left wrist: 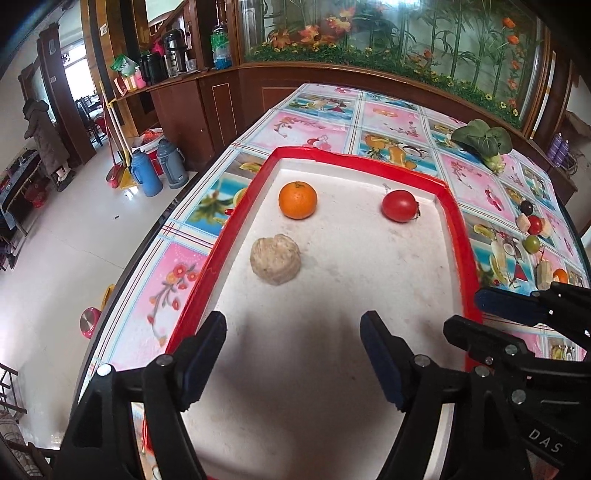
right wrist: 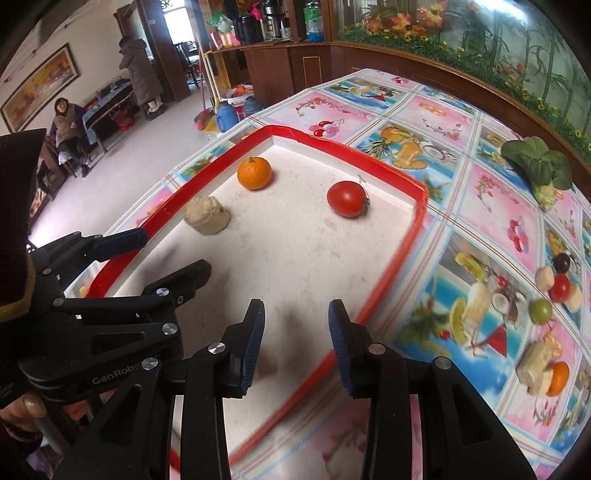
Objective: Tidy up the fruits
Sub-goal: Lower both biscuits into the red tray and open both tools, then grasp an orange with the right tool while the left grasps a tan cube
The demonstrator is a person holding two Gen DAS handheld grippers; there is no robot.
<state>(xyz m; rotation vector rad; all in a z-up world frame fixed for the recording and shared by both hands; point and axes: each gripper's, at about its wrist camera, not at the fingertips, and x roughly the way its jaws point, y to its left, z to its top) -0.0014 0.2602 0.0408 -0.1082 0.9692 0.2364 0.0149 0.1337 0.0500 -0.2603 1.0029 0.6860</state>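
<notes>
Tray near edge cut off by both grippers; fruits lie untouched at far end.

Left gripper (left wrist: 293, 354) jaws are released wide, nothing between; right gripper (right wrist: 296, 345) jaws are parted slightly, empty. In the red-rimmed tray (left wrist: 452, 210) an orange (left wrist: 297, 199), tomato (left wrist: 399, 205) and beige lump (left wrist: 275, 260) (kind unclear) are seen apart. A leafy green (left wrist: 482, 142) is left on the bench (left wrist: 314, 125) beyond the tray.

Pale tiled floor (left wrist: 66, 236), dark wooden cabinets (left wrist: 207, 107), bamboo-painted glass partition (left wrist: 406, 33), daylit doorway (left wrist: 75, 70)
</notes>
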